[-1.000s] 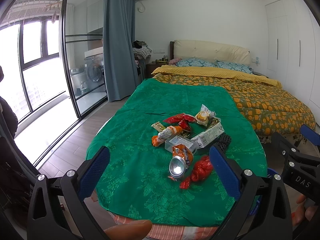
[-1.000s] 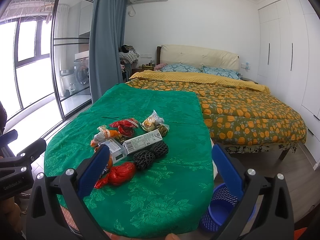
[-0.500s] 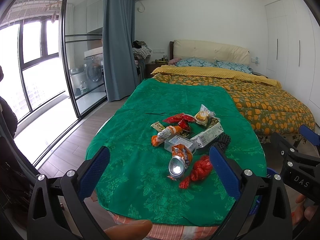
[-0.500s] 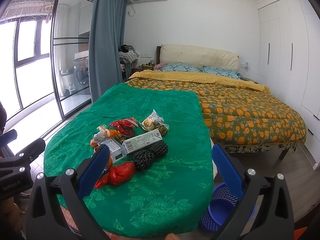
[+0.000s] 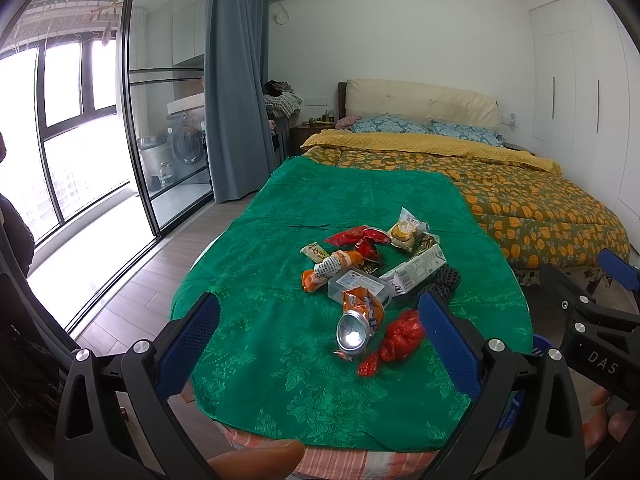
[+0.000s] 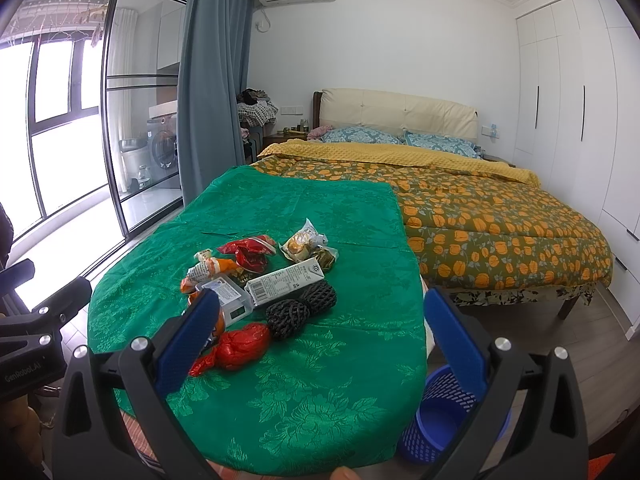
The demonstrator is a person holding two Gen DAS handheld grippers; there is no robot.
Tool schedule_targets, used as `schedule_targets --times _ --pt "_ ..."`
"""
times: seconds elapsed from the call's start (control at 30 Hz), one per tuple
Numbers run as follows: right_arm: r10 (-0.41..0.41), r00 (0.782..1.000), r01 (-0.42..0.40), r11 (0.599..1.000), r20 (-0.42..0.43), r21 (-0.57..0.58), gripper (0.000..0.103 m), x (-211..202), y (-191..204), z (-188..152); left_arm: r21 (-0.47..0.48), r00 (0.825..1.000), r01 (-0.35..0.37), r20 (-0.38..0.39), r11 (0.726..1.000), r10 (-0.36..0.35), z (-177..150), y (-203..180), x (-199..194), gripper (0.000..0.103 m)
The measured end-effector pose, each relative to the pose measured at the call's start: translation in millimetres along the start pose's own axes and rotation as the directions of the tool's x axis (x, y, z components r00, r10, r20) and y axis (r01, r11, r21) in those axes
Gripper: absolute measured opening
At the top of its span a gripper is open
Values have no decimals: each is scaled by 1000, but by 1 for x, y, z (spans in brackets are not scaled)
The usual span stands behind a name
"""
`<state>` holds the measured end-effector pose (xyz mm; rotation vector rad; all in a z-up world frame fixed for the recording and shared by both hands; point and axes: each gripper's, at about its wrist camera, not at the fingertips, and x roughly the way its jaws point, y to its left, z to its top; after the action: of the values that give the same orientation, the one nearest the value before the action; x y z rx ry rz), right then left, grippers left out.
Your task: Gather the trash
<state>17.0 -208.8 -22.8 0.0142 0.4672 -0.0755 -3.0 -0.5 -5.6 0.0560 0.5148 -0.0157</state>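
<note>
Trash pile [image 5: 368, 272] sits mid-table on green floral-brocade cloth [image 5: 280, 360], all pieces touching or overlapping. Nearest the grippers: crumpled red plastic bag [image 6: 240, 346], and just beside it an orange foil snack tube [image 5: 358, 316] lying open-end forward, shiny silver inside. Behind those: clear rigid plastic box [image 5: 358, 286] with a white label, print too small to read; white carton [image 6: 286, 282] lying flat, barcode and round logo visible, text unreadable. Black foam net sleeves [image 6: 300, 308] are just right of the carton, knobbly mesh texture. Further back: orange-and-white printed wrapper [image 5: 332, 266], crinkled red wrappers [image 5: 360, 238], clear bag with a yellow pastry [image 6: 300, 244].

Left gripper [image 5: 316, 344] spread wide, blue textured pads, black frame, holds nothing, hovering short of the pile. Right gripper [image 6: 316, 344] likewise wide apart and empty. "DAS" reads on the right gripper's body in the left wrist view; "GenRobot.AI" on the left gripper's body in the right wrist view.

Blue perforated plastic bin [image 6: 448, 412] stands on the wood floor just right of the table edge. Bed [image 6: 480, 216] with orange-pumpkin quilt lies behind.
</note>
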Motion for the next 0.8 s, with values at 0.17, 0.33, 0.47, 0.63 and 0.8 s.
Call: schedule_targets --times 0.17,0.33,0.47,0.63,0.8 --pt "0 1000 0 1000 -3 0 98 -1 -3 0 0 1000 0 0 1000 0 0 0 0 99" --pt "-1 1000 1 1000 -1 0 98 0 -2 -1 0 1000 1 0 1000 -1 0 0 0 99" --pt "0 1000 0 1000 -2 -1 98 0 -3 -1 0 1000 0 -1 1000 0 0 0 0 99" --pt "-1 1000 1 1000 -1 0 98 0 -1 0 -1 1000 0 -1 1000 0 0 0 0 99" --pt "0 1000 0 1000 -2 -1 98 0 -1 0 -1 1000 1 -2 1000 -1 0 0 0 99"
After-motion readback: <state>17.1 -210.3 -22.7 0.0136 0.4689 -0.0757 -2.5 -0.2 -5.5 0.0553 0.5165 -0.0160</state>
